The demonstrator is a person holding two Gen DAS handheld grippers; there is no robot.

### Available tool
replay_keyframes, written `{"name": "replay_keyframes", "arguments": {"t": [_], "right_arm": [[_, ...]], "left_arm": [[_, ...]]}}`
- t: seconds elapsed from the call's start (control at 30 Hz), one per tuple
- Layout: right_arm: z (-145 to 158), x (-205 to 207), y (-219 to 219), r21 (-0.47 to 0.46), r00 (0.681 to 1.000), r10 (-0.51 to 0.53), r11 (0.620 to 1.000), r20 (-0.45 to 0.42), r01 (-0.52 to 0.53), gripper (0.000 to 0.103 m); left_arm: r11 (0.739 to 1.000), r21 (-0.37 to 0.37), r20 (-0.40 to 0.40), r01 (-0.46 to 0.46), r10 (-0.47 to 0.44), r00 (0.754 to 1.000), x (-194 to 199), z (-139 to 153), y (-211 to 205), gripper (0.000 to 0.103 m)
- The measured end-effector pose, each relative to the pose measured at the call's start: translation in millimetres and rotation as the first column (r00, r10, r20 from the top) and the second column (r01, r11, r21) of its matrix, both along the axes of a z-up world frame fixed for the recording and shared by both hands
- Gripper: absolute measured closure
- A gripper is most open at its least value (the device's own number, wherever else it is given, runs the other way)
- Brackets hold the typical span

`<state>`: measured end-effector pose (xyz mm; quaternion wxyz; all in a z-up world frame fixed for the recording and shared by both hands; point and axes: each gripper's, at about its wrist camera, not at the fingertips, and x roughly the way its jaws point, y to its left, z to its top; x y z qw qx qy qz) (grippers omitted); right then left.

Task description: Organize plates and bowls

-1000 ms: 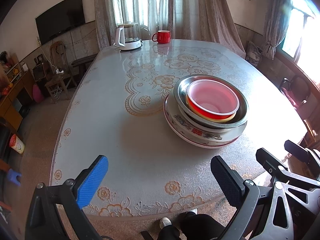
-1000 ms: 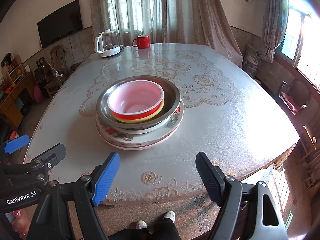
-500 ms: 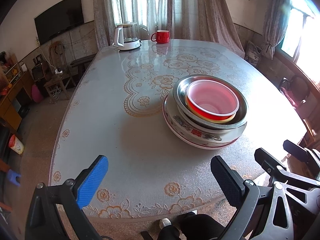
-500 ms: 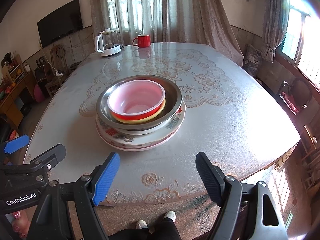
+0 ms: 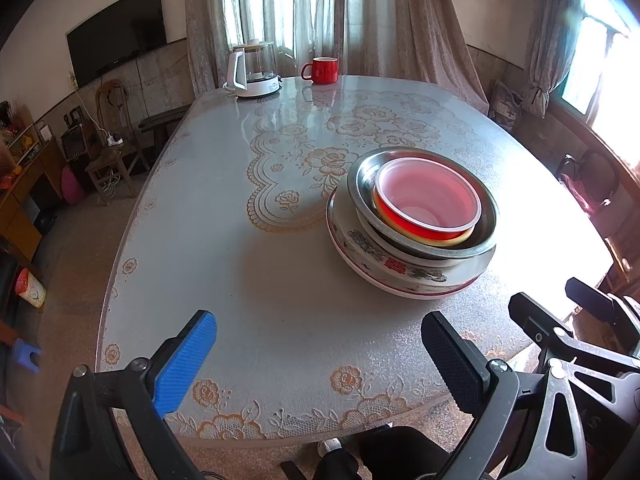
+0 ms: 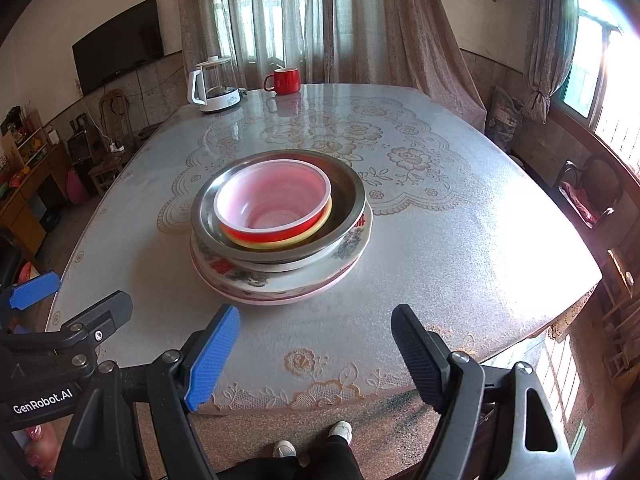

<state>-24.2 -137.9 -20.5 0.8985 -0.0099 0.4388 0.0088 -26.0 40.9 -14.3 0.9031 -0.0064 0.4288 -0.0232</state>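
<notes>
Stack: red bowl is nesting in steel bowl on plates, mid-desk, saving space | left gripper, right gripper: both gaping wide, empty, hovering near the stack.

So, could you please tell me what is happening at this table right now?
A person holds two open, empty grippers near the table's front edge: the left gripper and right gripper. Neither touches the dishes. On the table, a red bowl sits nested over a yellow one inside a metal bowl on patterned plates.
</notes>
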Motion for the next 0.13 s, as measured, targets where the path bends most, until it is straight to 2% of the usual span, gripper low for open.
{"name": "replay_keyframes", "arguments": {"t": [0.13], "right_arm": [[-0.9, 2.0, 0.6, 0.001, 1.000, -0.001, 1.000, -0.002, 0.001, 0.023]], "left_arm": [[1.000, 0.002, -0.002, 0.000, 0.000, 1.000, 1.3, -0.8, 0.1, 0.000]]}}
